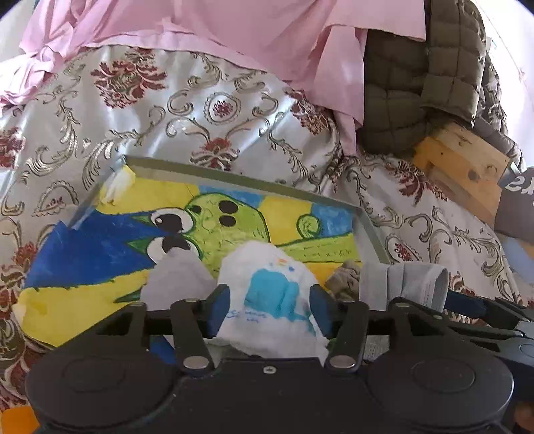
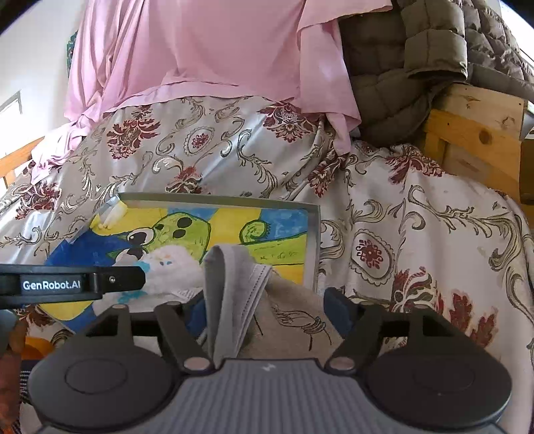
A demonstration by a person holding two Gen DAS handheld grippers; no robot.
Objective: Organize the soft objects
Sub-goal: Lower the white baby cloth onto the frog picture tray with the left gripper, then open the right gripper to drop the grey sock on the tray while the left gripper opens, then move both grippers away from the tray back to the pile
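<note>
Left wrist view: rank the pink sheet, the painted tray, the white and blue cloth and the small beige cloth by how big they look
1. Pink fabric sheet, spread across the top.
2. Shallow tray painted yellow, blue and green.
3. White cloth with a blue patch, though it sits close to the camera, so this is unsure.
4. Small crumpled beige cloth.

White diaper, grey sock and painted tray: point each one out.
White diaper (image 1: pixel 270 293), left wrist view, on its blue print.
Grey sock (image 2: pixel 230 293), right wrist view, on its ribbed cuff.
Painted tray (image 1: pixel 240 175), left wrist view, on its far rim.
</note>
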